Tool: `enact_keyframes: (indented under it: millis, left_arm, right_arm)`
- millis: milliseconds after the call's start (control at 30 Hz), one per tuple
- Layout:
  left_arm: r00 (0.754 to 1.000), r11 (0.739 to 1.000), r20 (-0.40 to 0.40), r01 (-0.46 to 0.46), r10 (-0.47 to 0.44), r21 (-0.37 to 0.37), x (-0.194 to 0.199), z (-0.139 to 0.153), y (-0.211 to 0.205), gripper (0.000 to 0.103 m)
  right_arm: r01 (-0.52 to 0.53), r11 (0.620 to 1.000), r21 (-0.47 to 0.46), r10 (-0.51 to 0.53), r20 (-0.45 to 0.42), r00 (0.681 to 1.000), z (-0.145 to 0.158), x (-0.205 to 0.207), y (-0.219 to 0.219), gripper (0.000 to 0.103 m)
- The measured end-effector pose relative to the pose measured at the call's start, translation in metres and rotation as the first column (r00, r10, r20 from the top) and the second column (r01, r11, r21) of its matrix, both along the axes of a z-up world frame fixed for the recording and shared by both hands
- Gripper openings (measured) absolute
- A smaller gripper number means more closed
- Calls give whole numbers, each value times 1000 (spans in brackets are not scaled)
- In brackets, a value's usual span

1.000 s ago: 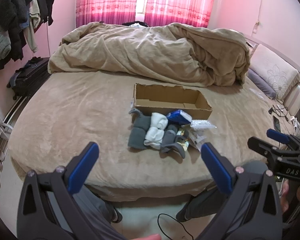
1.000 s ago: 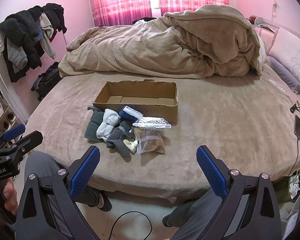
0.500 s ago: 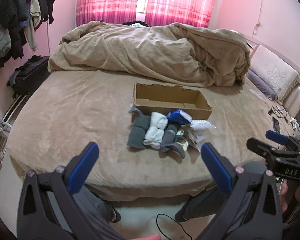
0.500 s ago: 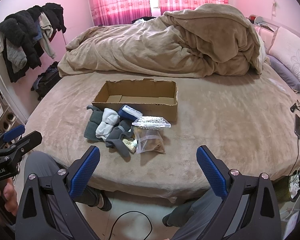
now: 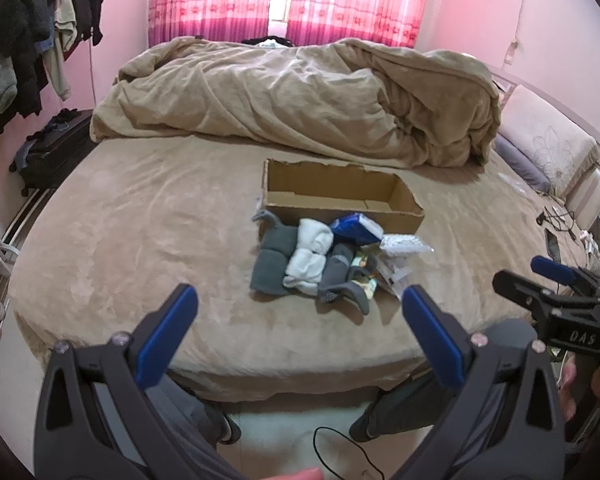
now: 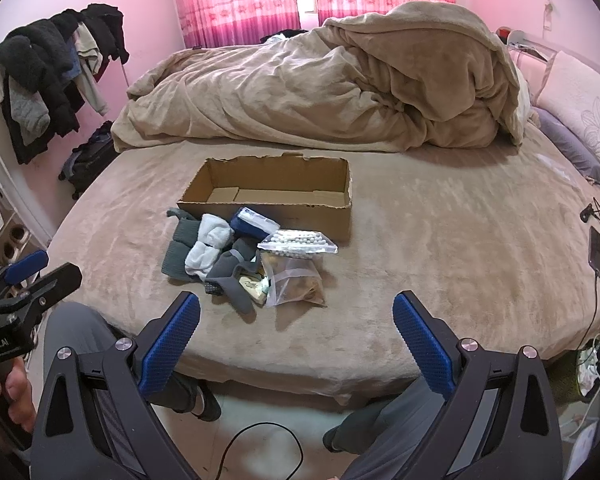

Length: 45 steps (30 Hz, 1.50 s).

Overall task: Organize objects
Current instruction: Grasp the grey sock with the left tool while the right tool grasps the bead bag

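Clothes [image 6: 56,76] hang at upper left of the right wrist view. Mid-frame sits a box [image 6: 272,196] on the bed [image 6: 440,240], open top, looks bare inside. Touching its front is a pile: grey socks [image 6: 180,248], white socks [image 6: 210,246], a blue pack [image 6: 252,224], a bead bag [image 6: 298,242] and a clear bag [image 6: 294,284]. Left gripper [image 5: 300,310] and right gripper [image 6: 296,316] are both spread wide at the bottom, gripping nothing, well short of the pile.
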<state>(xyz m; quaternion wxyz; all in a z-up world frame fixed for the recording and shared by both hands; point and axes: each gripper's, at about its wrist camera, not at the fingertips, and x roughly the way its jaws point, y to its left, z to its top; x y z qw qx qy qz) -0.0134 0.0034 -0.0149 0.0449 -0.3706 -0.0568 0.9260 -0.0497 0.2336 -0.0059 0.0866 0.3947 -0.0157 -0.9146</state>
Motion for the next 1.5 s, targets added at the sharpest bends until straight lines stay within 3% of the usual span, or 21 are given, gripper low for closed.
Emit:
enact_keyframes:
  millis: [267,533,833,1000,1267,1433,1500]
  left_arm:
    - [1000,1000,20,19,-19,5,-24,-21,2,102]
    - [997,999,62,36,-36,-9,-64,-54,5,94]
    - [994,999,110,6,-1,-46,-107,-96,-7,93]
    - [989,999,148,-1,8,-46,-127,-119,-19,84]
    - [985,999,170,-4,12,-45,-148,-142,-28,84]
    - [983,1000,183,11,-8,-12,-160,-152,-32,75]
    - [981,1000,190,28,-30,14,-165,-156,-30,70]
  right_arm:
    - [-7,1000,6,7,19,1000,-16,-14,2,99]
    - [-22,1000,-12,22,47,999,-40,-40,7,98]
    - [-40,999,-36,43,90,995,-72,-80,4,98]
    - [-56,998,-36,60,112,992,-90,-105,-6,98]
    - [-59,998,-35,63,137,989,-107,-135,-15,98]
    - [-68,997,-30,72,149,986,-115,-145,-21,98]
    - [-67,997,-44,73,154,985,-118,-147,-20,92]
